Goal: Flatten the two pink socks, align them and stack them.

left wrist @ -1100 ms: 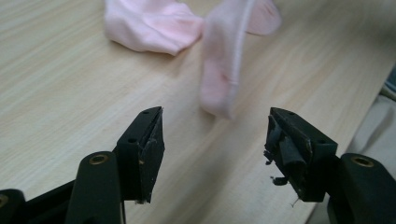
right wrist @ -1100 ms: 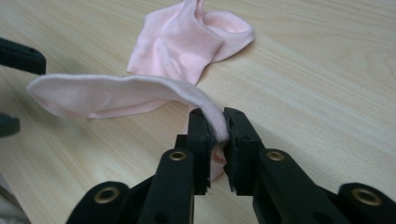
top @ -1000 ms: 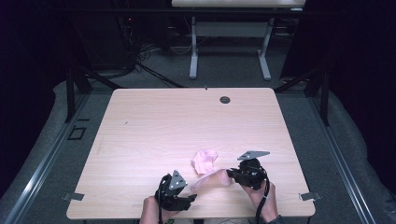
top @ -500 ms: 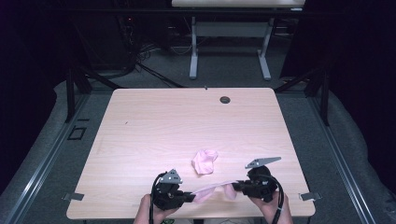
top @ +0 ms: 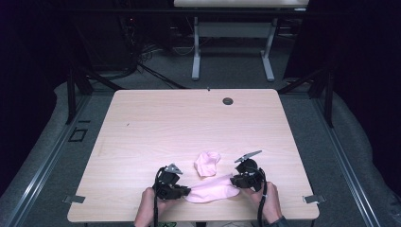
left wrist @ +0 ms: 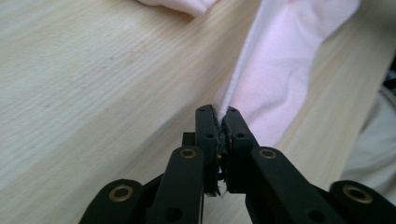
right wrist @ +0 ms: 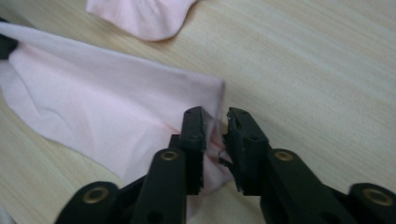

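Even, soft light falls from above on the pale wooden table (top: 189, 123), while the floor and background around it sink into near black. In both gripper views the table's grain close to the black jaws is soft and out of focus, and the pink cloth (right wrist: 93, 112) shows a mild glow without hard shadows.

Wooden table (top: 156, 127) with a grommet hole (top: 228, 101).

Pale pink sock (top: 210, 189) and a second pale pink sock (top: 208, 163) on a light wood-grain table (top: 156, 127); black grippers (top: 187, 191); dark grey grommet (top: 228, 101).
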`<action>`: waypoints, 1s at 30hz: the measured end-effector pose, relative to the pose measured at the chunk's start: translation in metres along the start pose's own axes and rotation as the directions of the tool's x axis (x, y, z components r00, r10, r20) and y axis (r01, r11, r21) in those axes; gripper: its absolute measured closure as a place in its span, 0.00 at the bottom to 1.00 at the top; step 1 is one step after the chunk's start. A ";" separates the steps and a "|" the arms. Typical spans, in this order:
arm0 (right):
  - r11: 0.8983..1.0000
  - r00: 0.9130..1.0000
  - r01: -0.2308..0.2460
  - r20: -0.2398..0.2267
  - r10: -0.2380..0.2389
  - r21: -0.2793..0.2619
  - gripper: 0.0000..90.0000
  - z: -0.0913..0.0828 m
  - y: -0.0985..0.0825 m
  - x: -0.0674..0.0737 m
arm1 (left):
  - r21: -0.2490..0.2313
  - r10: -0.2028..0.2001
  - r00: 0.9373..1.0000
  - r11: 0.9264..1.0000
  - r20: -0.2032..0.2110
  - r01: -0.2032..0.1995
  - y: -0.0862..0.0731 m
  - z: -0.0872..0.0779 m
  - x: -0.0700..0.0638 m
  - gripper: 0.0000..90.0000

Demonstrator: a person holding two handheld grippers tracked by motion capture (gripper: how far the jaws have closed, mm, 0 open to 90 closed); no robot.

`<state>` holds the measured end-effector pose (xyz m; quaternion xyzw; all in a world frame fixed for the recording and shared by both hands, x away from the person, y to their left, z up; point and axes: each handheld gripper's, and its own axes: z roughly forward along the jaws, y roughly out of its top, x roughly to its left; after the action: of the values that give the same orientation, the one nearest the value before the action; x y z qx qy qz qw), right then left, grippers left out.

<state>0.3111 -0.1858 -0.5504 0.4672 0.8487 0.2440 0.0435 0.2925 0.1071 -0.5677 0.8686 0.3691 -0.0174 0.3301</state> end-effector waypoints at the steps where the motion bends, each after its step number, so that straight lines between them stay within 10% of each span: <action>1: 1.000 1.000 -0.003 0.019 0.004 -0.007 0.79 0.000 -0.003 0.002 | 0.000 0.007 1.000 1.000 -0.015 -0.007 -0.001 -0.002 -0.001 0.93; 5: 1.000 1.000 0.021 0.014 -0.021 0.013 0.73 -0.005 -0.013 0.006 | -0.003 0.039 0.997 0.999 -0.074 -0.039 -0.003 -0.008 -0.005 0.69; 11: 0.995 0.999 0.035 -0.010 -0.036 -0.093 0.54 -0.019 -0.006 0.001 | -0.051 0.020 0.991 0.998 -0.129 -0.026 0.004 -0.017 0.003 0.31; 22: 0.966 0.973 0.196 -0.089 -0.213 -0.171 0.56 0.003 0.077 0.009 | -0.119 -0.021 0.983 0.993 -0.182 0.000 0.013 -0.012 0.018 0.17; 30: 0.965 0.964 0.257 -0.063 -0.260 -0.052 0.76 0.047 0.101 0.013 | -0.146 -0.026 0.979 0.989 -0.200 -0.003 0.011 -0.013 0.021 0.15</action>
<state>0.3963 -0.1126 -0.5437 0.3427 0.8979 0.2707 0.0557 0.3122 0.1228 -0.5571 0.8373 0.4059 0.0960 0.3535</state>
